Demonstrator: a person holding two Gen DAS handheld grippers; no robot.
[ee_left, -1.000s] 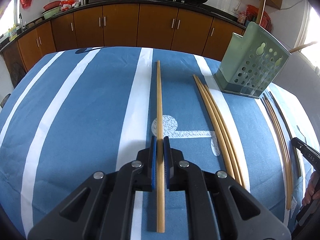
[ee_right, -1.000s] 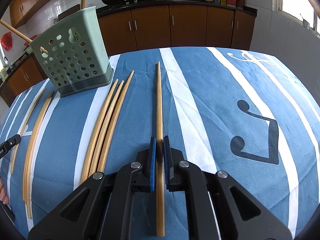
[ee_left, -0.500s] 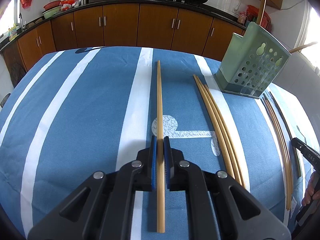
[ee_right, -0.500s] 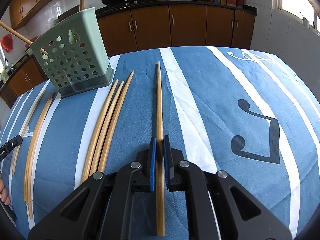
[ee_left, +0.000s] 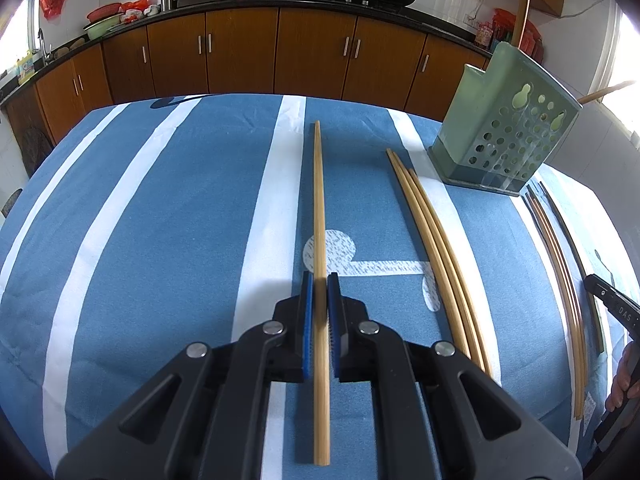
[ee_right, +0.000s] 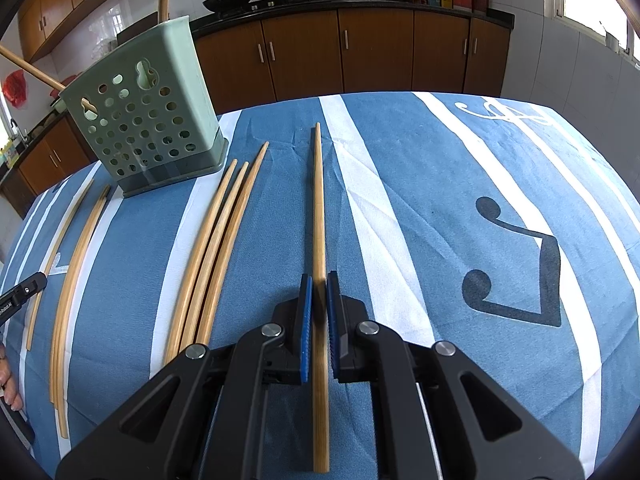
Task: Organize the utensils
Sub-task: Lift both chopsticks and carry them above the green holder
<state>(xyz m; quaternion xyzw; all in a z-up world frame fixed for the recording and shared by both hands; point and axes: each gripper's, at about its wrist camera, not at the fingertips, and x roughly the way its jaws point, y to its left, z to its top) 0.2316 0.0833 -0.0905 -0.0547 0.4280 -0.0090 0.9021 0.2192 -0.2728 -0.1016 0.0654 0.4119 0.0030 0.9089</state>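
While both hands pause over a blue-and-white striped tablecloth, the left gripper and the right gripper are each clamped narrow on one long, straight, pale bamboo chopstick. The pickup looks done; next, by this reading, each stick must be lifted and tipped into the green perforated holder standing toward the far edge. Three more chopsticks lie bunched between the grippers, others near the holder's foot.

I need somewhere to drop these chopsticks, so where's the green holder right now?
The holder stands upright on the tablecloth: far left in the right wrist view, far right in the left, just beyond three loose chopsticks.
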